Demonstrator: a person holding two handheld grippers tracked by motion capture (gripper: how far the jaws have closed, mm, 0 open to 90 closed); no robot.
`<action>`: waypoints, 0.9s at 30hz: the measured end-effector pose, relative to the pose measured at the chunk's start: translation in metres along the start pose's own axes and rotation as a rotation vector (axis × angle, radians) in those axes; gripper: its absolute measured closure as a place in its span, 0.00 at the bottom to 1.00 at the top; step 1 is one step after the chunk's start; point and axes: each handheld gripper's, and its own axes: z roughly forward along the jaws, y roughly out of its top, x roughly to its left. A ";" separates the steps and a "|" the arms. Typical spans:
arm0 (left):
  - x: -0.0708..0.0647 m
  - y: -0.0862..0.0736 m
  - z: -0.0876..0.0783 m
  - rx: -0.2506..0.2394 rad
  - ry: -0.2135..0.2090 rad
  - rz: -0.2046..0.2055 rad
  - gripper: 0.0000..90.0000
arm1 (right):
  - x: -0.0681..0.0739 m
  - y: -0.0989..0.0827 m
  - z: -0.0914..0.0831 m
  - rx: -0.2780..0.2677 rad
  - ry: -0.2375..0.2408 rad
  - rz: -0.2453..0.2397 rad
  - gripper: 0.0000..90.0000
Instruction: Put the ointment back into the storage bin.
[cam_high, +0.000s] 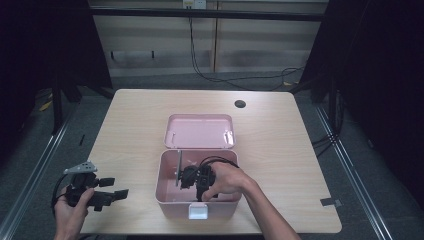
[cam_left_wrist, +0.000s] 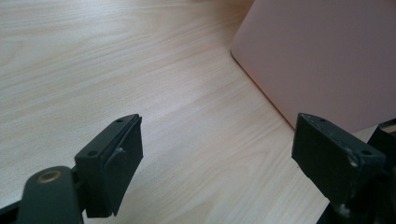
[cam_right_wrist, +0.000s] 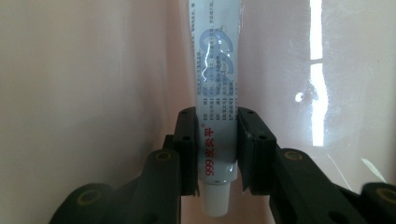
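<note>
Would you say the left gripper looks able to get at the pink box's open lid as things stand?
Probably yes: the left gripper is open over bare table, and nothing lies between it and the lid.

White ointment tube (cam_right_wrist: 217, 116) with blue logo and red "999" print, white cap (cam_right_wrist: 215, 198) nearest the camera, clamped inside open pink box (cam_high: 167, 192) at table's near middle, lid (cam_high: 200, 131) behind.

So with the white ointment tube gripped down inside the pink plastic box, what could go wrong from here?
1. The right gripper pinches the white ointment tube near its cap end; a hard squeeze may force paste out or dent it.
2. Gripper and hand sit low inside the pink plastic box, so they could catch a wall and shift the box.
3. The open lid lies close behind.
</note>
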 end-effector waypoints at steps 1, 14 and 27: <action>0.000 0.000 0.000 0.000 0.000 0.000 0.18 | 0.000 0.000 0.000 0.000 0.000 0.000 0.79; 0.001 0.000 -0.001 0.001 0.003 -0.001 0.18 | -0.001 0.001 0.006 0.049 0.001 0.010 0.79; 0.000 0.000 -0.001 0.002 0.001 -0.001 0.18 | -0.003 0.000 0.002 0.001 0.010 0.035 0.75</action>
